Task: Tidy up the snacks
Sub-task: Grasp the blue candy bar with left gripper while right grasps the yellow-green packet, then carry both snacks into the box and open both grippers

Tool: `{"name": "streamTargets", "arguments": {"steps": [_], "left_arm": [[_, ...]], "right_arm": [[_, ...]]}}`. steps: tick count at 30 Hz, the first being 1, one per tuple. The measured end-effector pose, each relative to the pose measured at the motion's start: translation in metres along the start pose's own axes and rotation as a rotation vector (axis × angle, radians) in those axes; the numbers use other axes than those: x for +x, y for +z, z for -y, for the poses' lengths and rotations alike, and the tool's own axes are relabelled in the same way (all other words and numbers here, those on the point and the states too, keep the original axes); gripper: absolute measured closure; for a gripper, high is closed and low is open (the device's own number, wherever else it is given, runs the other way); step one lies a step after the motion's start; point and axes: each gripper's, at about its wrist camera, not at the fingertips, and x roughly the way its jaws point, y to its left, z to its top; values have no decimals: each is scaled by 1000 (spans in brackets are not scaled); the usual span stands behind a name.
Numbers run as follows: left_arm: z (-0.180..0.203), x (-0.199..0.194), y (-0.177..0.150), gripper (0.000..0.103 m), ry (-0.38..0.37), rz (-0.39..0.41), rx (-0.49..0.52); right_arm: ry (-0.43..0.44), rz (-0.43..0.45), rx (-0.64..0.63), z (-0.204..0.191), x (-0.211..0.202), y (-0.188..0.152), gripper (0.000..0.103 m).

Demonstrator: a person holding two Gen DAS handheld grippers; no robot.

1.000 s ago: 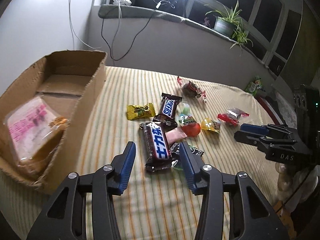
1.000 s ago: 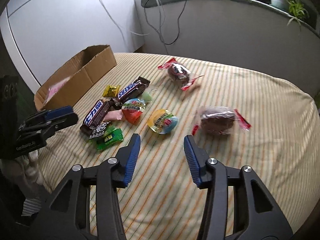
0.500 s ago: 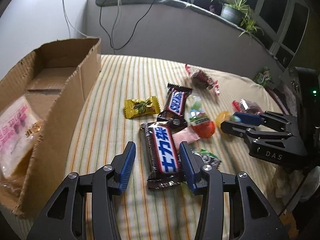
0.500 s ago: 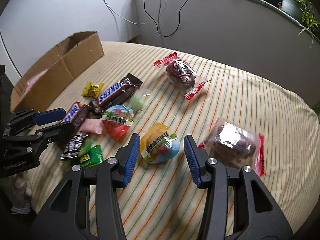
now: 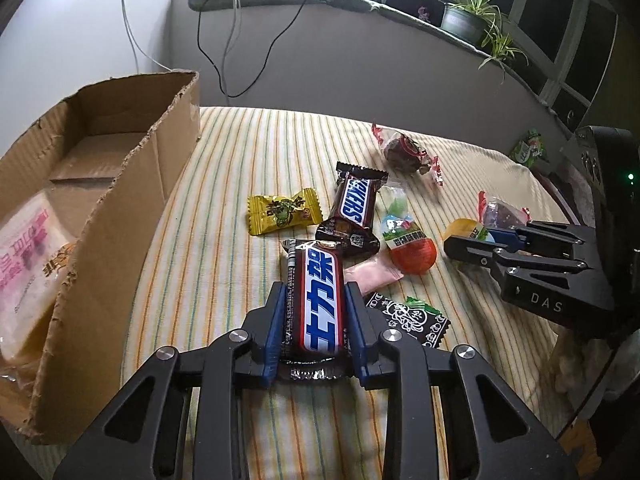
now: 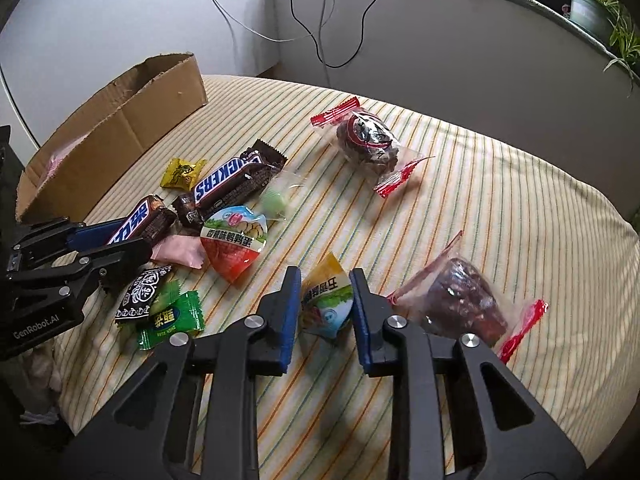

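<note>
My left gripper (image 5: 316, 292) is shut on a brown Snickers bar with Chinese lettering (image 5: 318, 300) lying on the striped cloth; it also shows in the right wrist view (image 6: 142, 220). My right gripper (image 6: 324, 284) is shut on a yellow egg snack packet (image 6: 326, 304), seen in the left wrist view (image 5: 468, 230). A cardboard box (image 5: 120, 184) with a pink-printed bag (image 5: 24, 256) inside stands at the left.
Loose snacks lie on the table (image 6: 500, 184): a second Snickers (image 5: 356, 204), a yellow candy (image 5: 282, 210), a red egg packet (image 6: 234, 244), a green candy (image 6: 172, 320), a black packet (image 6: 144, 294), two dark cakes in clear wrap (image 6: 368, 140) (image 6: 464, 304). Potted plants (image 5: 472, 20) stand on the sill.
Both grippers moved forward and down and closed: the left on the Chinese Snickers bar, the right on the yellow egg packet. Both were open before.
</note>
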Motion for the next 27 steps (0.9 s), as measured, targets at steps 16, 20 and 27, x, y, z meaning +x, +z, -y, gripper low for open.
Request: {"name": "streamTargets", "arguments": {"steps": [16,20,27], "left_arm": [[-13,-47,13,76,-3,118,-21],[-24,-60,17,76,15,152,-35],[-48,-76,22,76,59,186,-66]], "right_arm": [[39,87,-23,-25,-38,21,81],[51,115,-46,-40,-46,35,81],[101,149,-77,-69,-48,64,81]]}}
